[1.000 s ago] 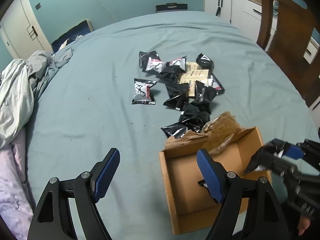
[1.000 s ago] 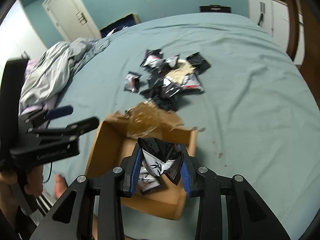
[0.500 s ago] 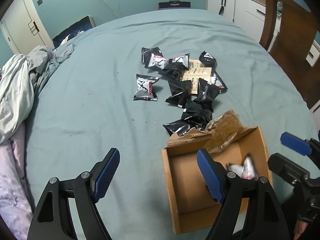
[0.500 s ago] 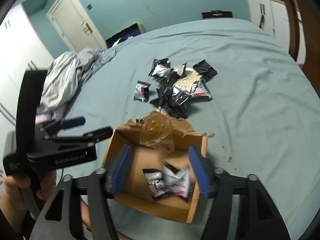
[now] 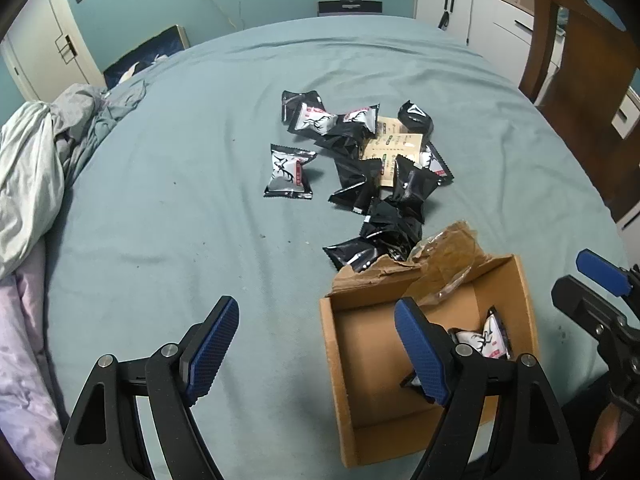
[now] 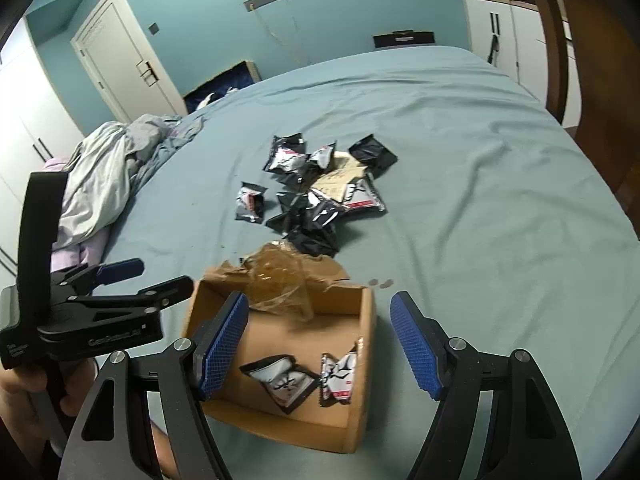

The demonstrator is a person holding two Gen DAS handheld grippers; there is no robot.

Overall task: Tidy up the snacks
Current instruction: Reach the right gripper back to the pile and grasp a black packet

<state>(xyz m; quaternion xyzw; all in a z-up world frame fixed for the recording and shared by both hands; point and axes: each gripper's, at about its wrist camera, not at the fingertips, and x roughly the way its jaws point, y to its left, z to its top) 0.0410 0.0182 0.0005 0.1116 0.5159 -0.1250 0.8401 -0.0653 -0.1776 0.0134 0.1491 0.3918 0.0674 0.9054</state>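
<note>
An open cardboard box (image 6: 370,364) lies on the teal bed, also in the left wrist view (image 5: 340,364). Two black-and-white snack packets (image 6: 280,380) (image 6: 340,374) lie inside it; one shows in the left wrist view (image 5: 486,338). A pile of black and white snack packets (image 5: 372,168) (image 6: 320,196) lies beyond the box, with one packet (image 5: 288,172) apart at its left. My right gripper (image 6: 320,344) is open and empty above the box. My left gripper (image 5: 316,344) is open and empty, by the box's left wall.
Torn brown paper and plastic (image 5: 444,252) hang over the box's far edge. Crumpled grey bedding (image 5: 36,160) lies at the bed's left side. A wooden chair (image 5: 580,64) and white cabinets (image 5: 472,12) stand to the right.
My right gripper opened and dropped its snack packet into the box, then lifted back. The left gripper stayed open and barely moved.
</note>
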